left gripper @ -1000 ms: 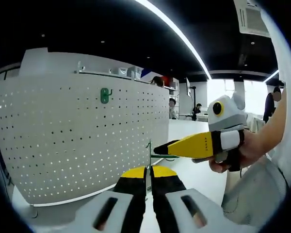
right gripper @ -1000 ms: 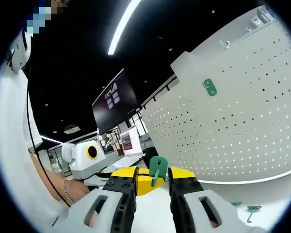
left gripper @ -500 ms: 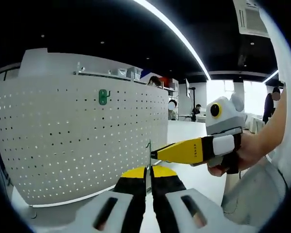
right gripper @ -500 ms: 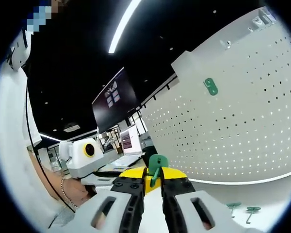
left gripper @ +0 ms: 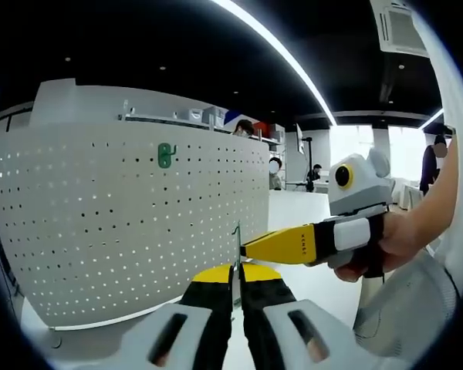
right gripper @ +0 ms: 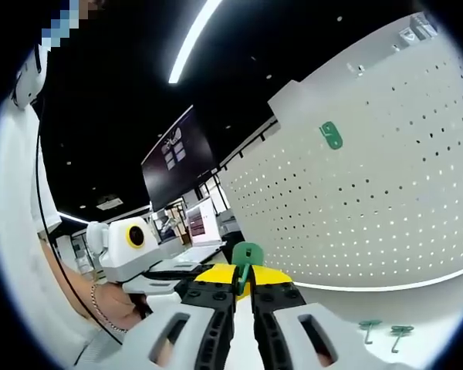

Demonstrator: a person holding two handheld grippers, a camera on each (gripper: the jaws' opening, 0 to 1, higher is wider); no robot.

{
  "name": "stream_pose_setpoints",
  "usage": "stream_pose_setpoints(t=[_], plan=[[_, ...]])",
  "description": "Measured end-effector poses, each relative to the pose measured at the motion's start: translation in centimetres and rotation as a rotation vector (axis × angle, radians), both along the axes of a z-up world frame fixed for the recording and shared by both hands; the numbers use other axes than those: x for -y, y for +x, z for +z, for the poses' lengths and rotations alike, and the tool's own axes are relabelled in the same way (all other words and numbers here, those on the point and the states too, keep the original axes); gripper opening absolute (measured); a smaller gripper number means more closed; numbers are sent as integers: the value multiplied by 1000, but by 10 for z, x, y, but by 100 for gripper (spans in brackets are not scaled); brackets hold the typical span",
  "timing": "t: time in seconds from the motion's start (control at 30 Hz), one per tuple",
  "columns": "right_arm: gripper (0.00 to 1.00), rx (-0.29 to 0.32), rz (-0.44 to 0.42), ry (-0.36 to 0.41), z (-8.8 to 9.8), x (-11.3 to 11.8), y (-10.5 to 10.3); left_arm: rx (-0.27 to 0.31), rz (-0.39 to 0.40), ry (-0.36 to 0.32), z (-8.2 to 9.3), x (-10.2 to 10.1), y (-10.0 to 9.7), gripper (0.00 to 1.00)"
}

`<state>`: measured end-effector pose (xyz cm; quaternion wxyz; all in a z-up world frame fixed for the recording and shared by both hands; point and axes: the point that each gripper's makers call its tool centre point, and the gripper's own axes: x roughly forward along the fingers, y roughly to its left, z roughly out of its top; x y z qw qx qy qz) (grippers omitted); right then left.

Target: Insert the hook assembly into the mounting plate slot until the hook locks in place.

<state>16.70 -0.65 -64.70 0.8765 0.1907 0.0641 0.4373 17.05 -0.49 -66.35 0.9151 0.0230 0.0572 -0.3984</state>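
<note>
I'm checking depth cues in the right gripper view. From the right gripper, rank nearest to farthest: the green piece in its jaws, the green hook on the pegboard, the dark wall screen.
1. Green piece: clamped in the right gripper, centre.
2. Green hook: on the pegboard, upper right.
3. Dark screen: beyond the pegboard's left edge.

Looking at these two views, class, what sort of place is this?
Probably an open-plan office or showroom: a white pegboard on a table, long ceiling light strips, and a wall screen behind.
</note>
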Motion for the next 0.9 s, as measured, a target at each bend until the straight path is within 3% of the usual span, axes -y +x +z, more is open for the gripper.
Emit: stream_pose_setpoints(t=[0.63,0.9], plan=[[2,-95,-29,50,-5,-2,6,-15,50,2,-4,-5,3,2],[0,-85,-38,21,-3,-2,5,-14,46,1,-4,-4,3,2]])
